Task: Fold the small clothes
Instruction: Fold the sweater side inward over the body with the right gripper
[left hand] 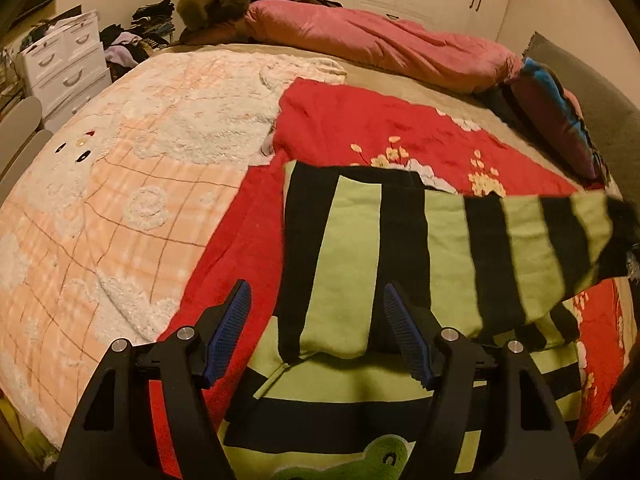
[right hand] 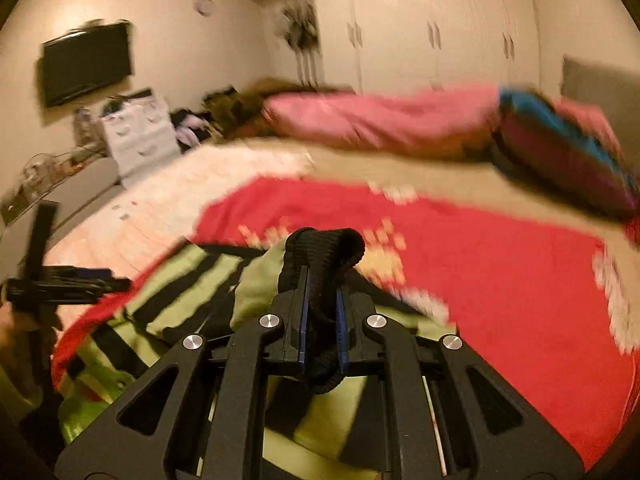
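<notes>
A small green-and-black striped sweater (left hand: 352, 264) with a frog patch (left hand: 372, 460) lies on a red flowered blanket (left hand: 384, 128). One sleeve lies folded over its body. My left gripper (left hand: 316, 304) is open just above the sweater, its blue pads on either side of the folded sleeve. My right gripper (right hand: 322, 280) is shut on the black ribbed cuff (right hand: 328, 248) of the other sleeve (left hand: 560, 240) and holds it lifted above the sweater (right hand: 180, 280). The left gripper also shows at the left of the right wrist view (right hand: 80, 280).
A peach checked blanket (left hand: 100, 200) covers the bed's left half. A pink duvet (left hand: 380, 44) and a blue-purple pillow (left hand: 560, 112) lie at the far side. White drawers (left hand: 64, 60) and piled clothes (left hand: 136, 40) stand beyond the bed; a wall TV (right hand: 86, 64) hangs left.
</notes>
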Available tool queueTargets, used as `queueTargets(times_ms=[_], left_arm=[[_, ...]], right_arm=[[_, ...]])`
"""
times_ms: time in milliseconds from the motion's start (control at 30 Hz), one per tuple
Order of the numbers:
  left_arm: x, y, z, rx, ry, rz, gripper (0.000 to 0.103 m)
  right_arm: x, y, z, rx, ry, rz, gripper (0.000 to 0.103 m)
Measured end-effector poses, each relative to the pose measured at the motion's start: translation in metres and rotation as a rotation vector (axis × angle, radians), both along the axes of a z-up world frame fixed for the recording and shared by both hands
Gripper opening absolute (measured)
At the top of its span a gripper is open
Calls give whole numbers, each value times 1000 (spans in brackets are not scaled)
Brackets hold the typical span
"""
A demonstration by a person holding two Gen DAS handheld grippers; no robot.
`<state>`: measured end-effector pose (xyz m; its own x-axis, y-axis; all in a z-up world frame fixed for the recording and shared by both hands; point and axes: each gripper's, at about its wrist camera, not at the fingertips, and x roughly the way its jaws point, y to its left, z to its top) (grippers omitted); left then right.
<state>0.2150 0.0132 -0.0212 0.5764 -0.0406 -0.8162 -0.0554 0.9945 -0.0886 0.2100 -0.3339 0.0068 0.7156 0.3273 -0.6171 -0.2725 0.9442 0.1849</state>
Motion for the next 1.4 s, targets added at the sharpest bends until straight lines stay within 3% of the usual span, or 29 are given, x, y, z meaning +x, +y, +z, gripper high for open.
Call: queueTargets(times_ms=[167,300,367,500,567,667,733,800,933,1033,1167,1233,1333,1400], left_arm=[[4,-19,2,14,-12,-33,68],[13,-40,-5,5,-22,-74,68],[21,-46,-16,-48,-2,-94,68],[33,-54,-40,44,72,-80,68],[34,-49,-50,24,102,-69,68],[34,-40,-58,-26,115,-59,70],[34,-37,-60,-31,118,-52,73],[35,-38,-62,-26,123,-53,74],[32,-40,-54,-26,113,-49,74],[19,-42,-30,-49,34,-62,74],[17,-63,-19,-8,9,-124,74],[20,-74,-28,21,37,-144,74],[24,-82,-44,70,86,-147,74],[26,-81,-53,87,101,-149,74]], right_arm=[[14,-13,-37,-26,130,-48,7],[12,-19,-45,-2,173,-54,8],[10,-22,-45,2,177,-55,9],[7,-27,-49,66,205,-42,9],[6,-33,-50,106,230,-34,7],[6,-40,-55,41,272,-58,5],[8,-42,-61,-74,294,-126,4],[8,-51,-66,-66,316,-162,4],[1,-57,-47,44,218,-135,5],[-4,-33,-32,79,124,-50,6],[-1,6,-39,41,112,20,13],[7,18,-52,6,155,5,22],[17,19,-81,-60,287,-52,27],[21,11,-93,-37,341,-72,27]])
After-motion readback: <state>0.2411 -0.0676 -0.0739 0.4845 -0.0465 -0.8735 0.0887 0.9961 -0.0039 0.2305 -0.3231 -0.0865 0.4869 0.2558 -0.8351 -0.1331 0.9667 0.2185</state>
